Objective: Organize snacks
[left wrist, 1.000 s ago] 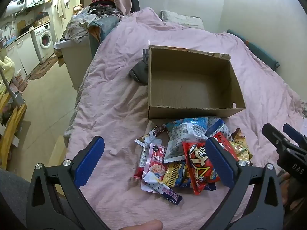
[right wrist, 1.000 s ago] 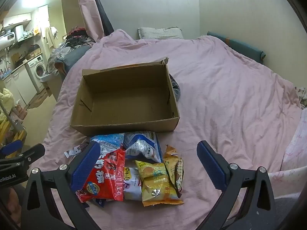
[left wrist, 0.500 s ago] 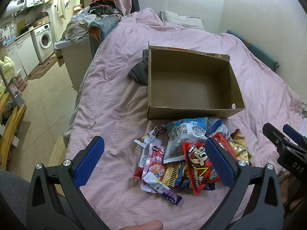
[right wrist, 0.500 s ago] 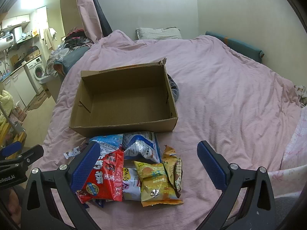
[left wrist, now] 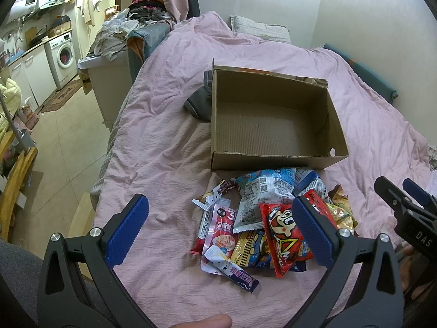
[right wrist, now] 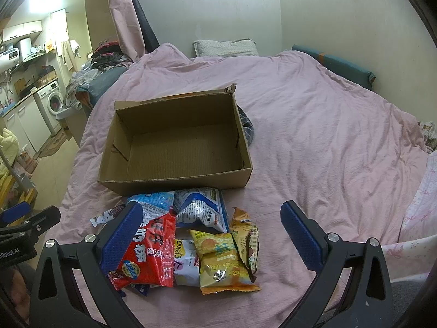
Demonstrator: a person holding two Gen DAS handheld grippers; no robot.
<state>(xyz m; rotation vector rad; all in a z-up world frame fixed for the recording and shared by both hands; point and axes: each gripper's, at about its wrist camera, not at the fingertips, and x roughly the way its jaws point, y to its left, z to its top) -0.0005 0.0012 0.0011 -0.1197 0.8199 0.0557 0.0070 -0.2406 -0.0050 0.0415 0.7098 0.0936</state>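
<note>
Both the left gripper (left wrist: 220, 228) and right gripper (right wrist: 211, 233) hover wide open, empty, over the snack pile (right wrist: 188, 235) touching the empty cardboard box (right wrist: 174, 147) near the bed (right wrist: 327, 136) edge

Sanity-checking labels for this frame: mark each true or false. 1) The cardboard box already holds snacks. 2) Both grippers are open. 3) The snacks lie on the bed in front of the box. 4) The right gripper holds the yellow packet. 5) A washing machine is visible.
1) False. The cardboard box is empty.
2) True. The left gripper and right gripper both have their fingers spread apart.
3) True. The snacks lie piled on the pink bed against the box's near wall.
4) False. The yellow packet lies on the bed, ungripped.
5) True. The washing machine stands far left.
</note>
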